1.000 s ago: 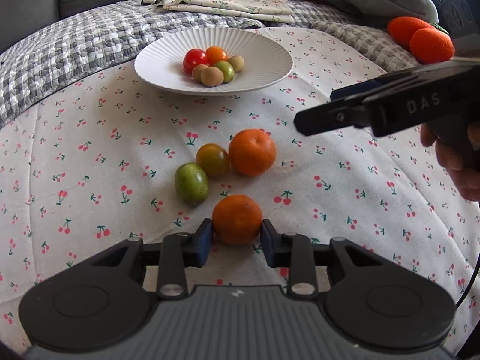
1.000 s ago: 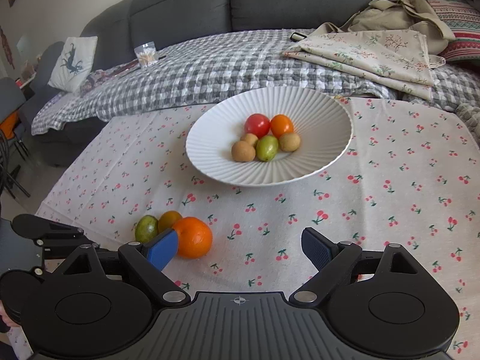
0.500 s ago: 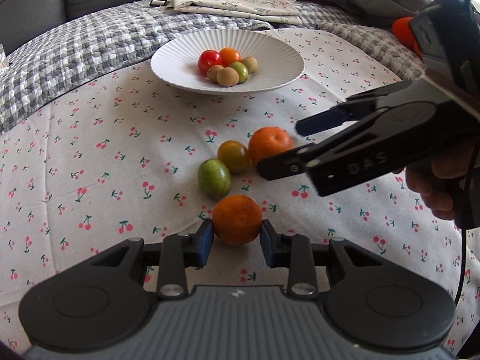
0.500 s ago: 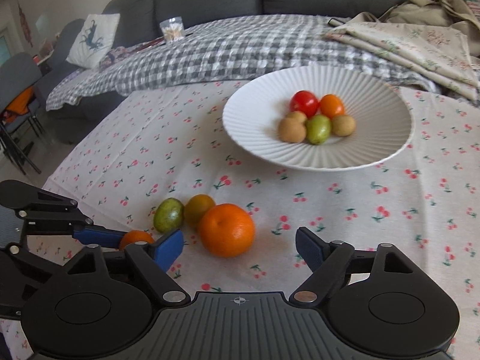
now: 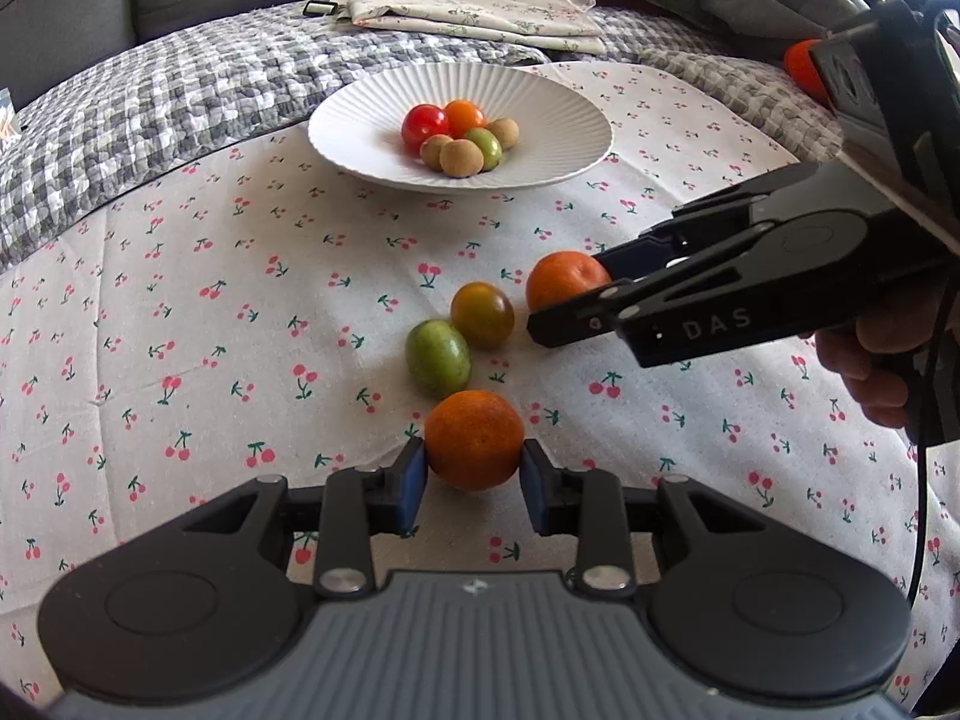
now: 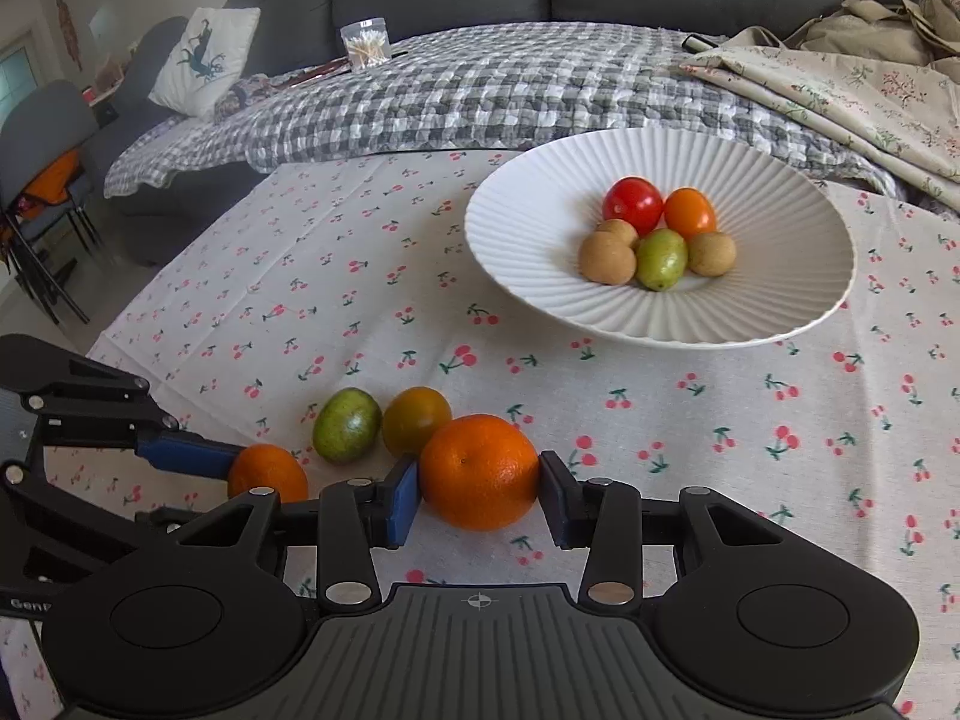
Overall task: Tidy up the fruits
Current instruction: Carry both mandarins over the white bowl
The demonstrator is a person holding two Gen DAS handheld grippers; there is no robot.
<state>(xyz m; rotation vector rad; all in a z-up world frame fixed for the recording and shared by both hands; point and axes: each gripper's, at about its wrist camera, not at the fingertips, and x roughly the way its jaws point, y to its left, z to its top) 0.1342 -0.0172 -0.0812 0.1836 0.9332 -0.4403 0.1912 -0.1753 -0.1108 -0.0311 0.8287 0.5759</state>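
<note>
Left wrist view: left gripper (image 5: 474, 471) clamps the small orange (image 5: 474, 439) between its blue pads, on the cherry-print tablecloth (image 5: 180, 312), nearer than the white ribbed plate (image 5: 360, 120).
Only here: a hand (image 5: 870, 360) grips the right gripper's handle; a knitted orange thing (image 5: 801, 69) lies right of the plate.
Right wrist view: right gripper (image 6: 478, 495), jaws closing, both pads against the large orange (image 6: 478, 471).
Loose fruit: green fruit (image 6: 347, 425) and brownish tomato (image 6: 416, 418) sit between plate and oranges, touching each other.
Only here: a cotton-swab jar (image 6: 366, 45) and a deer cushion (image 6: 207, 54), far beyond the plate.
Plate: red tomato (image 6: 632, 201), orange tomato (image 6: 690, 213), green fruit, three brown fruits.
</note>
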